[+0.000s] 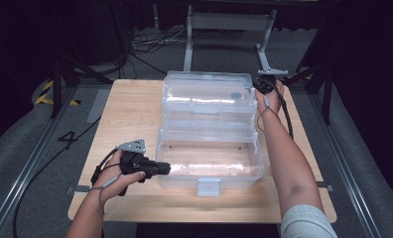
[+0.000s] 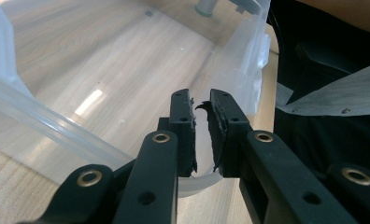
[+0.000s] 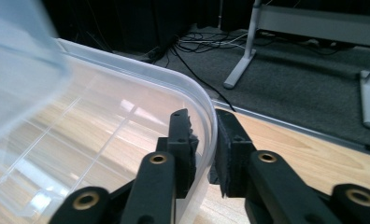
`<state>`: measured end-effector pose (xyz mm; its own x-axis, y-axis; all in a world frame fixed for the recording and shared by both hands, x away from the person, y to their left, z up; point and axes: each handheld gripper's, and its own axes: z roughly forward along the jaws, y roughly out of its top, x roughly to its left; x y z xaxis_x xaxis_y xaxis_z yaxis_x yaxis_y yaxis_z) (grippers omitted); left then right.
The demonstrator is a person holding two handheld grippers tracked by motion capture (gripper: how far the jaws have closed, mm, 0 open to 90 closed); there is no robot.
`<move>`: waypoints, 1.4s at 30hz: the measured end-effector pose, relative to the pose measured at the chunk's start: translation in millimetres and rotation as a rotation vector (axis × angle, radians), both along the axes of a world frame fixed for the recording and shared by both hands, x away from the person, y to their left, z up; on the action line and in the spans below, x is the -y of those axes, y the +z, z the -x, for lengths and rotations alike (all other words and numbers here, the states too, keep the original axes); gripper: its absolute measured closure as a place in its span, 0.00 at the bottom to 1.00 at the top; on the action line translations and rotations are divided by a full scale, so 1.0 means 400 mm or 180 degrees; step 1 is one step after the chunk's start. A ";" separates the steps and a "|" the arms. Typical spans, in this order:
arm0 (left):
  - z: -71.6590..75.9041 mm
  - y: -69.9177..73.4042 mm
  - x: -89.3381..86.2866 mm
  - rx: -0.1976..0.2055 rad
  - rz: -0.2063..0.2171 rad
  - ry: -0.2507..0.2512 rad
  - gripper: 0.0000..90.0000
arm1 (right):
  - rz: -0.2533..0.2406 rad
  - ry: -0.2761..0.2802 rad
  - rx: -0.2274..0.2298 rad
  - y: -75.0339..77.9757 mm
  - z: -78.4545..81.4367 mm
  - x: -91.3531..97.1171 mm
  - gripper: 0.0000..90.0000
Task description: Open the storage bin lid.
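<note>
Left gripper point(image 1: 165, 168) sat at the near-left corner of the clear rectangular plastic storage box point(image 1: 209, 163), held level in the person's left hand point(image 1: 112, 173), jaws pointing right into the box wall. In the left gripper view the left gripper point(image 2: 201, 133) had its two black jaws nearly together with the box's thin translucent rim point(image 2: 47, 123) running between the pads; the pads looked pressed on it, so clamped on the box edge. Box stood in the middle of the light wooden table point(image 1: 130, 106), base toward the person, with a small clear front latch point(image 1: 209, 187) at the near wall. Behind the base the hinged clear plastic lid point(image 1: 208, 96) stood raised and leaned back toward the far edge of the table. Right gripper point(image 1: 263, 87) was at the far-right corner of that lid, in the person's right hand point(image 1: 269, 96), forearm stretched out along the right side of the box. In the right gripper view the right gripper point(image 3: 204, 140) straddled the lid's curved clear rim point(image 3: 192, 88): one jaw inside the lid, the other outside over the table. A narrow gap showed beside the rim, so the jaws stood slightly apart with the rim between them, not squeezing it. Grey carpeted floor point(image 3: 314, 70) with cables and a grey metal frame leg point(image 3: 241, 60) lay beyond the table edge.
</note>
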<state>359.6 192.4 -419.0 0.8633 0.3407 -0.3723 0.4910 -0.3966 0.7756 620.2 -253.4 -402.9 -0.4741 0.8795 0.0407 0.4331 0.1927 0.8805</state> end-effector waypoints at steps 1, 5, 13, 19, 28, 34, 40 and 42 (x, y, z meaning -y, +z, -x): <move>-0.001 0.000 0.000 -0.0004 -0.0001 -0.0006 0.89 | -0.0003 -0.0012 0.0020 0.005 0.004 0.001 0.82; -0.002 0.007 0.007 0.0125 -0.0142 0.0008 0.83 | -0.0051 -0.0013 0.0109 0.026 0.016 0.012 0.70; -0.006 0.035 0.025 0.0283 -0.0341 -0.0008 0.64 | -0.0031 0.0058 0.0294 0.094 0.108 0.085 0.62; -0.006 0.051 0.027 0.0243 -0.0140 -0.0056 0.60 | -0.0016 0.0143 0.0368 0.123 0.187 0.129 0.58; -0.005 0.060 0.043 0.0252 -0.0137 -0.0122 0.59 | 0.0010 0.0300 0.0519 0.168 0.289 0.164 0.55; -0.001 0.068 0.031 0.0286 -0.0158 -0.0113 0.56 | 0.0079 0.0341 0.0472 0.145 0.347 0.172 0.53; -0.004 0.073 0.014 0.0297 -0.0160 -0.0016 0.56 | -0.0067 0.0399 0.0436 0.106 0.406 0.169 0.52; -0.003 0.074 0.012 0.0265 -0.0168 0.0001 0.56 | -0.0076 0.0392 0.0447 0.098 0.419 0.170 0.52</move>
<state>360.8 187.7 -389.2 0.8904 0.3584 -0.2807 0.4258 -0.4377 0.7919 452.5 -321.5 -363.6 -0.5808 0.8140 -0.0133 0.2801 0.2151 0.9356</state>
